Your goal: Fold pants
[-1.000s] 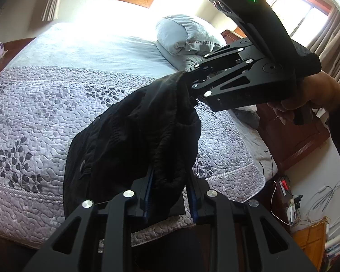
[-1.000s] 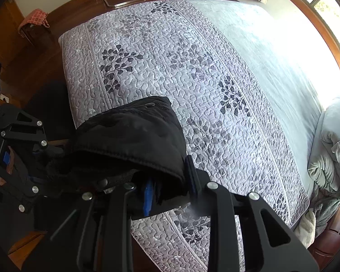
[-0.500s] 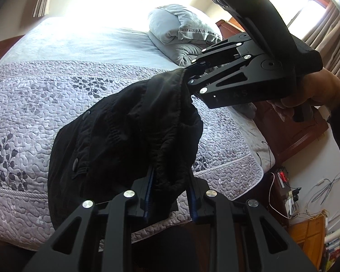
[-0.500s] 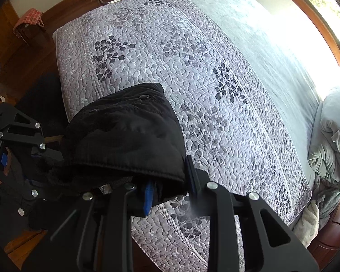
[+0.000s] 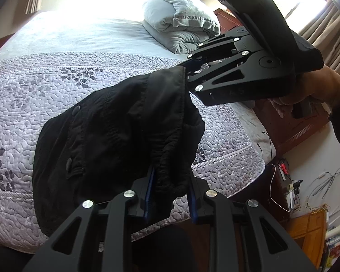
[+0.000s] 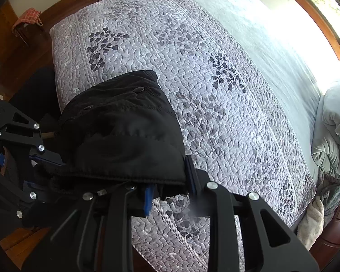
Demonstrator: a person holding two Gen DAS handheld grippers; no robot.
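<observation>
Left wrist view: my left gripper (image 5: 170, 195) is clamped narrow on a bunched fold of the black pants (image 5: 115, 140), blue pads pinching the cloth from both sides. Pants hang in the air over the near edge of the bed (image 5: 226, 158), slung between my two grippers, two snap buttons showing on the left side of the fabric. My right gripper (image 5: 188, 70) comes in from the upper right, a hand (image 5: 317, 90) on its handle, fingers closed on the far top corner of the pants. Green light lit on its body.

Right wrist view: right gripper (image 6: 170, 181) pinches the hemmed edge of the pants (image 6: 124, 136), jaws narrow with cloth between the pads. Left gripper (image 6: 45, 158) sits at the left edge of the picture, its tip buried in the other end of the fabric. The bundle floats above the near left corner of the quilted bedspread (image 6: 192, 90), grey with a dark leaf print.

Folded grey duvet (image 5: 181, 27) lies at the far right corner of the bed. Wood floor (image 6: 9, 45) beyond the left side, with a stool carrying a red checked cloth (image 6: 27, 18). Wires and a wooden cabinet (image 5: 310, 226) at lower right in the left wrist view.
</observation>
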